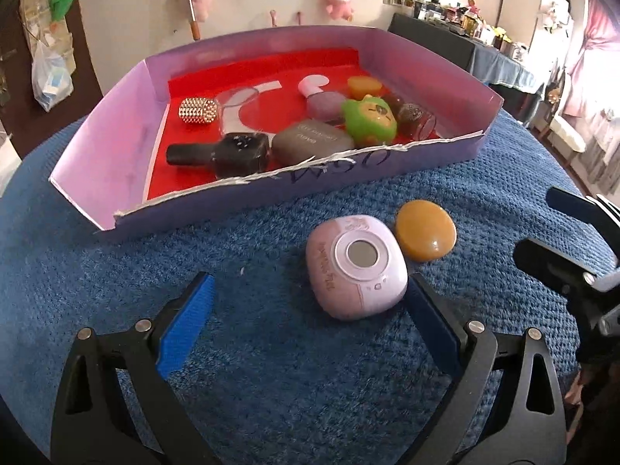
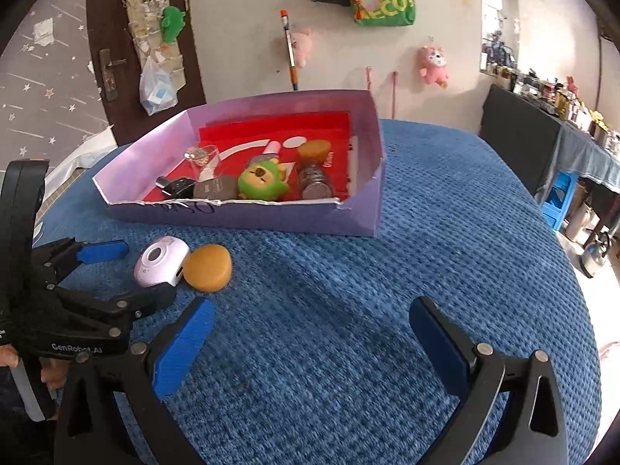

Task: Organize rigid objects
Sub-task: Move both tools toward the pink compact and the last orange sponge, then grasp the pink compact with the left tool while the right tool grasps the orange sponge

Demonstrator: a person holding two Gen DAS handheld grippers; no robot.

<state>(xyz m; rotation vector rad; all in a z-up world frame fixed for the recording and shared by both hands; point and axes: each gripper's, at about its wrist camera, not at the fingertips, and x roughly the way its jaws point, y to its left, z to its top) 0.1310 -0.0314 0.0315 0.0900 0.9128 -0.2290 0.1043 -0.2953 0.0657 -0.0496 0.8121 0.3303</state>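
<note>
A pink rounded case [image 1: 356, 265] [image 2: 161, 261] lies on the blue cloth with an amber disc [image 1: 425, 229] [image 2: 208, 267] touching its right side. My left gripper [image 1: 310, 310] [image 2: 128, 271] stands open around the pink case, whose right edge sits close to the right finger. My right gripper [image 2: 310, 333] is open over bare cloth with nothing between its fingers. The purple box [image 1: 93, 147] [image 2: 372, 147] with a red floor holds a green toy [image 1: 368, 120] [image 2: 259, 182], a dark nail polish bottle [image 1: 228, 153], a grey case [image 1: 310, 143] and several other small items.
The blue cloth [image 2: 445, 271] covers a round table. A wall with hanging plush toys [image 2: 434, 64] stands behind the box. A dark cabinet with clutter [image 2: 542, 135] is off to the right. A hand [image 2: 50, 376] holds the left gripper's handle.
</note>
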